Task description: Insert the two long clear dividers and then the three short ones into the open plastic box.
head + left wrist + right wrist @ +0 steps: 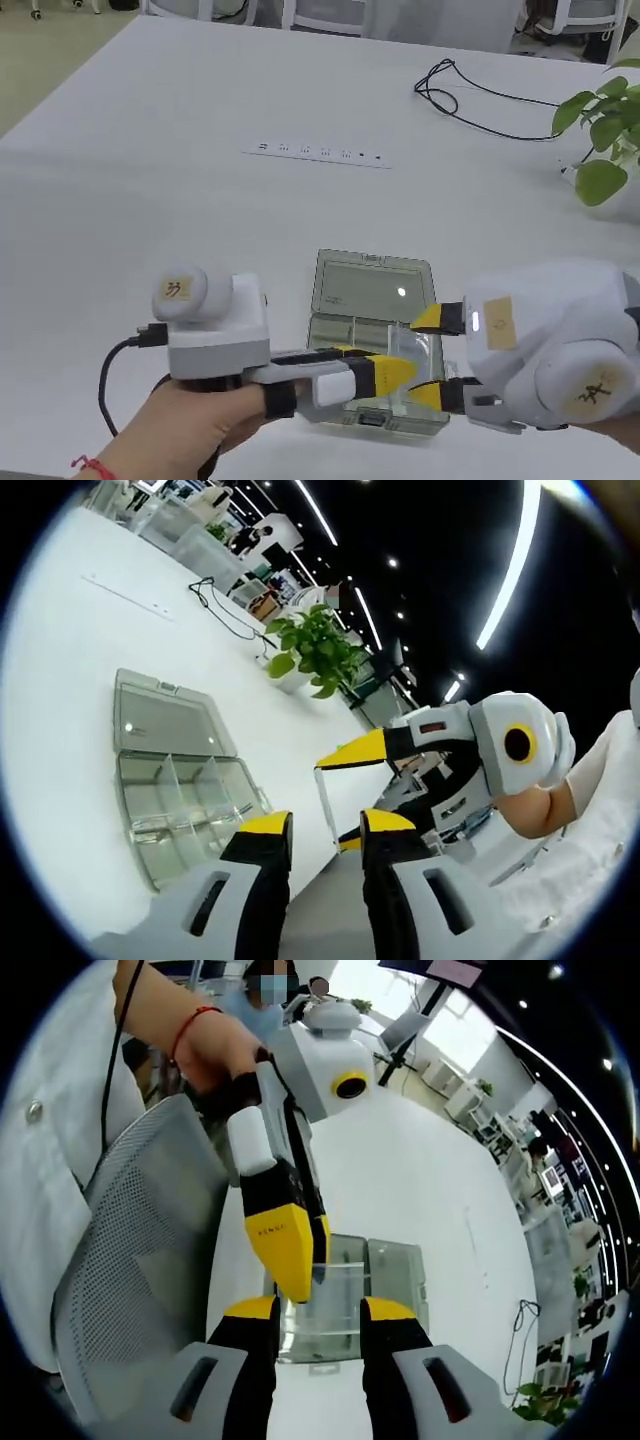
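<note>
- Fingers of the left gripper (392, 372) stand a little apart, and the left gripper view shows nothing between them. The gripper is rolled on its side and reaches in from the left over the near part of the box, with its tips just beside the divider.
- Between the two grippers the open plastic box (325, 335) lies on the worktop (150, 200). Its lid (372, 285) is folded back on the far side. Clear walls already stand in the base and split it into compartments.
- Over the right end of the base is a clear divider (325, 805). Going by its span against the box, I take it for one of the short ones. Its long axis runs from one right-hand finger to the other, near to far across the box. I can't tell whether its lower edge has met the base yet.
- The right gripper (428, 357) comes in from the right, its fingers closed onto the two ends of that divider.
- To my eye the right gripper carries the piece, so seating it falls to that side. The slot lies straight below the fingers. The left gripper is near enough to steady the free edge.
</note>
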Action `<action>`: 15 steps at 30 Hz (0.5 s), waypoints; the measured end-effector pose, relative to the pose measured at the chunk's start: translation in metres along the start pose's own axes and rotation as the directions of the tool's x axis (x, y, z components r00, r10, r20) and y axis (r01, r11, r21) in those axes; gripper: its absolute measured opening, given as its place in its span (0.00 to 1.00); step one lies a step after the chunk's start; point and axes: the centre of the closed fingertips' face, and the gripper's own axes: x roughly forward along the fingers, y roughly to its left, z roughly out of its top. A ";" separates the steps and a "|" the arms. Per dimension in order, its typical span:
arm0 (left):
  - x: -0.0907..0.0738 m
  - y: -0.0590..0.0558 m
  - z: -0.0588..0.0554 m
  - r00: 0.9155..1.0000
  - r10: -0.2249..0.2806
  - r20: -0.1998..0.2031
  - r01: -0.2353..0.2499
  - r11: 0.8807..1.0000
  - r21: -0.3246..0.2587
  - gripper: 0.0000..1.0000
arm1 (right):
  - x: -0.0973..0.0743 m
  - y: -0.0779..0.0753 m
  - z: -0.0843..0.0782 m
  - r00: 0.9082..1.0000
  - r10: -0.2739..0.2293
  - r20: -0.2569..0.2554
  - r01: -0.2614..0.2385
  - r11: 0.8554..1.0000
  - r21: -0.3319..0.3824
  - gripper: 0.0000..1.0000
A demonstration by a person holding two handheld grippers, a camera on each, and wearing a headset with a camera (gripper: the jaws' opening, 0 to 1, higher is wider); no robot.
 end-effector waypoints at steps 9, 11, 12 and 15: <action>0.004 -0.002 -0.006 1.000 -0.009 -0.026 0.009 1.000 -0.003 0.10 | -0.001 0.002 0.000 1.000 -0.004 -0.015 0.003 1.000 -0.022 0.33; 0.005 -0.002 -0.007 1.000 -0.012 -0.026 0.012 1.000 -0.003 0.06 | -0.001 0.003 -0.001 1.000 -0.005 -0.021 0.005 1.000 -0.027 0.33; 0.005 -0.003 -0.007 1.000 -0.015 -0.027 0.015 1.000 -0.003 0.05 | -0.001 0.003 -0.001 1.000 -0.004 -0.023 0.004 1.000 -0.027 0.33; 0.006 -0.004 -0.009 0.999 -0.020 -0.034 0.020 1.000 -0.003 0.02 | 0.000 0.004 -0.002 1.000 -0.003 -0.027 0.002 1.000 -0.029 0.33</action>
